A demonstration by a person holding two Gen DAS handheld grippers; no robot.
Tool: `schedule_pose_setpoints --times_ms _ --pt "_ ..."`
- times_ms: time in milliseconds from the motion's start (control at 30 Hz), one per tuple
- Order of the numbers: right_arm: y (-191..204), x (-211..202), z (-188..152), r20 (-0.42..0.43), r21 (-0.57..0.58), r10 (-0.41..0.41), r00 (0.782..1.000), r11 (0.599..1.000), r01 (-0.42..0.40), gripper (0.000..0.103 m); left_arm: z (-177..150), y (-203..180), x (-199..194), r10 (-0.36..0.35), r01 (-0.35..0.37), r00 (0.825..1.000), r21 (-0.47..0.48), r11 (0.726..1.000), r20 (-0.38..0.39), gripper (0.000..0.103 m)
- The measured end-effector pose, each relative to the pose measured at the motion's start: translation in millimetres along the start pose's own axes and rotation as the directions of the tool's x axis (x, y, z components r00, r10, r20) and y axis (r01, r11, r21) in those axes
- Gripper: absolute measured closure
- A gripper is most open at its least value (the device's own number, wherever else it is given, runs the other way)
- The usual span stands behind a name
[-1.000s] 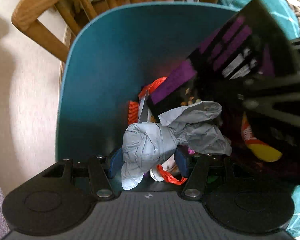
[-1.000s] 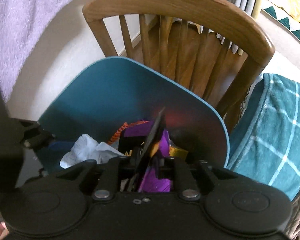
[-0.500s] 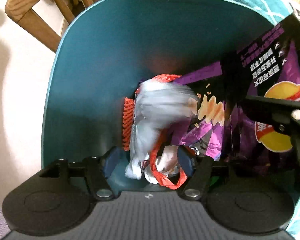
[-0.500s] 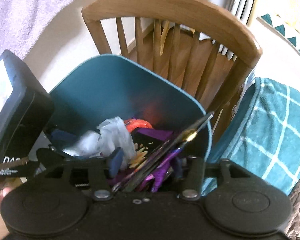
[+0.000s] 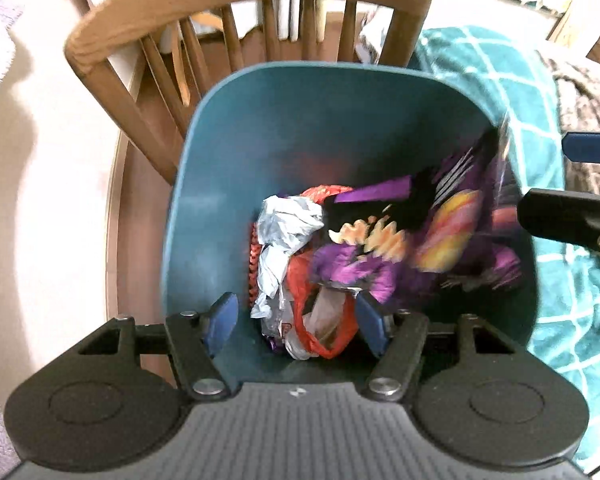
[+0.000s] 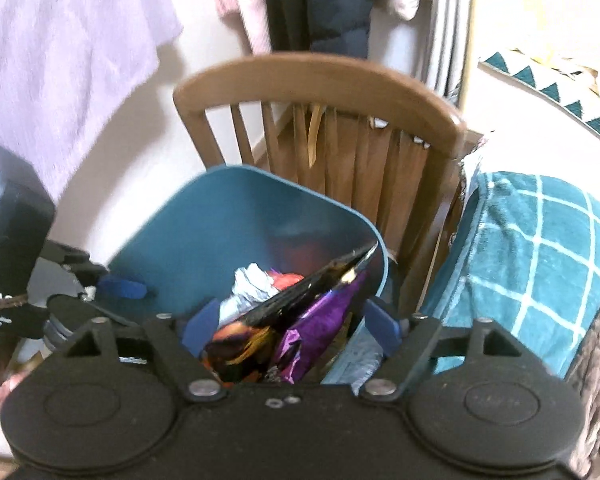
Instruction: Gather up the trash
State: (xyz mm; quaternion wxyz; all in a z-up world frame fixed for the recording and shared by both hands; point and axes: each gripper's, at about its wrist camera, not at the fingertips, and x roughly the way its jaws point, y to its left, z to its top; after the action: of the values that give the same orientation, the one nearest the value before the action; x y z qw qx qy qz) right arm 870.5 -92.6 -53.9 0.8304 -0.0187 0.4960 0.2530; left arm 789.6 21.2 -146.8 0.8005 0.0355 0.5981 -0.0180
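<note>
Dropped since a second ago: grey wad (image 5: 288,236) and purple bag (image 5: 416,248), both now loose inside bin (image 5: 228,168), bag leaning on right wall. Left gripper (image 5: 294,320) and right gripper (image 6: 292,326) spread wide, empty. Probably ready for more trash.

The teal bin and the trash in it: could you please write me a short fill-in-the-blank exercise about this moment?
1. The crumpled grey paper lies inside the ____ bin.
2. Directly behind the bin stands a wooden ____.
3. The left gripper and the right gripper are both ____, gripping nothing.
4. The chip bag leaning against the bin's right wall is mostly black and ____.

Missing words: teal; chair; open; purple
</note>
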Motion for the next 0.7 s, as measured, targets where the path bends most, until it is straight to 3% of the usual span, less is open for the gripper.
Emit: schedule_pose_setpoints --times_ms 200,300,433,700 --pt "10 -38 -16 0.102 0.069 -0.014 0.995 0.998 0.007 0.008 -18 13 -40 -0.033 0.032 0.995 0.02 0.999 0.097 0.039" --pt "17 -54 -23 0.135 0.089 -0.025 0.991 0.996 0.013 0.007 -27 23 -64 -0.056 0.055 0.988 0.013 0.998 0.142 0.025" --pt "35 -73 -35 0.183 0.086 -0.035 0.983 0.996 0.02 0.004 -42 30 -86 -0.078 0.077 0.978 0.01 0.997 0.195 0.025" --pt "81 -117 -63 0.33 0.093 -0.047 0.943 0.995 0.017 0.0 -77 47 -136 -0.119 0.115 0.945 0.032 0.993 0.305 0.02"
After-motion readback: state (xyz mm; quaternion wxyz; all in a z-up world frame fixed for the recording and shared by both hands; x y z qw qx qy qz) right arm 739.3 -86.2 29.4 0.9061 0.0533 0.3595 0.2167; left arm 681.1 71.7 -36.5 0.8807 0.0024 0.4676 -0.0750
